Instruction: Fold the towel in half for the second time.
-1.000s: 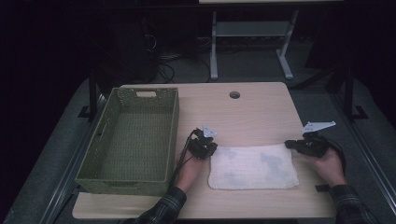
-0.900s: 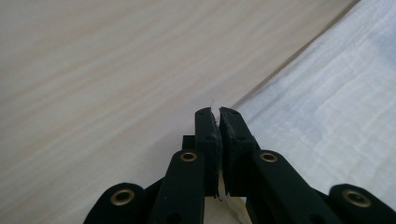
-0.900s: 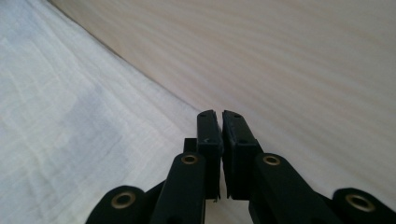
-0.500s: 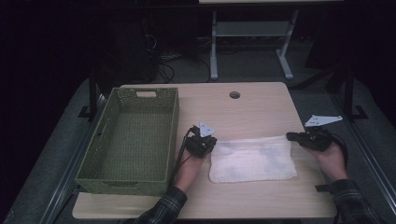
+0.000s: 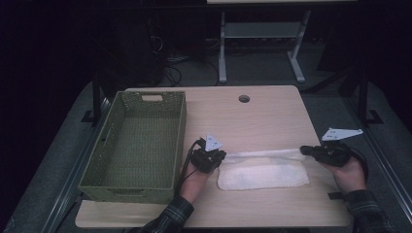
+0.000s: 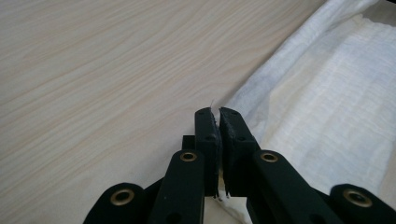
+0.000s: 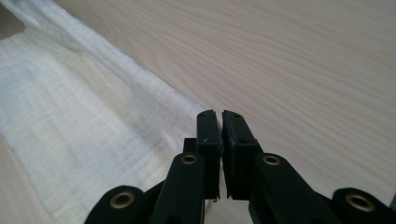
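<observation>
From the high view, a light wooden table (image 5: 272,116) carries a green woven basket (image 5: 138,141) on its left half and a white towel (image 5: 265,170) on the near right half. The left gripper (image 5: 219,156) sits at the towel's far left corner and the right gripper (image 5: 307,150) at its far right corner. The towel's far edge runs taut between the two and looks raised off the wood, while the rest of the cloth lies flat on the table nearer the person. A hand (image 5: 197,180) in a plaid sleeve carries the left gripper, just beside the basket's near right corner; the other hand (image 5: 349,174) carries the right one near the table's right edge.

In the left gripper view, the black jaws are clenched on a thin corner of the towel (image 6: 327,107), with a sliver of white cloth caught between the pads; the cloth spreads away to the right over the wood grain.

In the right gripper view, the jaws are pressed nearly together at the towel (image 7: 79,107) edge. The cloth runs off to the left, its hem stretching away from the jaw tips
</observation>
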{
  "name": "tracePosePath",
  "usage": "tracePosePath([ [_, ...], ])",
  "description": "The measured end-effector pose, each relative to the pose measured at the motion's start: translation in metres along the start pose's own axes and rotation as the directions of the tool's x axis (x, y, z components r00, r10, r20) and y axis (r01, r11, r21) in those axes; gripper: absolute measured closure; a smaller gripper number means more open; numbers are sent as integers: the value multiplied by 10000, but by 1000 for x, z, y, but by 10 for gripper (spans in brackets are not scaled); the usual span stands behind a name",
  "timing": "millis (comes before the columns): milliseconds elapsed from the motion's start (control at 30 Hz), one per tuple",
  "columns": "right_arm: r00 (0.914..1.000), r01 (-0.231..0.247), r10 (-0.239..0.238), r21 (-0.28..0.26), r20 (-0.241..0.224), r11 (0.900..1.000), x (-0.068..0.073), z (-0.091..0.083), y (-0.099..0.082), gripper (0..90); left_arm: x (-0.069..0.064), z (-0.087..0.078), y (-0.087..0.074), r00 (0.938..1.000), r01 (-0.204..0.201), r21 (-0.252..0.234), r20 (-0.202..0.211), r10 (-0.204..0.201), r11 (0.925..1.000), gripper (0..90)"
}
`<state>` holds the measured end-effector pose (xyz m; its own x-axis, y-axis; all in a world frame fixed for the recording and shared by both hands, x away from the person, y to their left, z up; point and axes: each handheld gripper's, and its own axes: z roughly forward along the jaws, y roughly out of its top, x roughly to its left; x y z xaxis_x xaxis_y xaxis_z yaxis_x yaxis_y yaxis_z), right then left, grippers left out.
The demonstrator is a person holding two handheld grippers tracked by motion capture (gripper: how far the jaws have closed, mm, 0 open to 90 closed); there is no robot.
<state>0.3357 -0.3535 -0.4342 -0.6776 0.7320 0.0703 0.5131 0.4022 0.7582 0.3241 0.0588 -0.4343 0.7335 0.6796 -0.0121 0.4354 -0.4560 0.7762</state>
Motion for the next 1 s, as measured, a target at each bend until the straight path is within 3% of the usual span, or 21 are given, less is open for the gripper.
tracePosePath([
  [333, 10000, -73, 75, 201, -65, 9998, 17, -14, -15, 855, -15, -16, -4, 9996, -129, -64, 240, 130, 9999, 856],
  [600, 9998, 68, -65, 188, -175, 9998, 28, -26, -24, 855, -22, -25, -6, 9983, -522, -63, 254, 523, 9986, 856],
  [900, 9978, 58, -20, 585, -655, 9983, 35, -29, -38, 846, -31, -26, -17, 9944, -645, 561, 872, 594, 9963, 846],
  [1000, 9953, -82, 122, 423, -960, 9991, 35, -34, -40, 762, -32, -31, -16, 9919, -430, 456, 1219, 371, 9980, 749],
])
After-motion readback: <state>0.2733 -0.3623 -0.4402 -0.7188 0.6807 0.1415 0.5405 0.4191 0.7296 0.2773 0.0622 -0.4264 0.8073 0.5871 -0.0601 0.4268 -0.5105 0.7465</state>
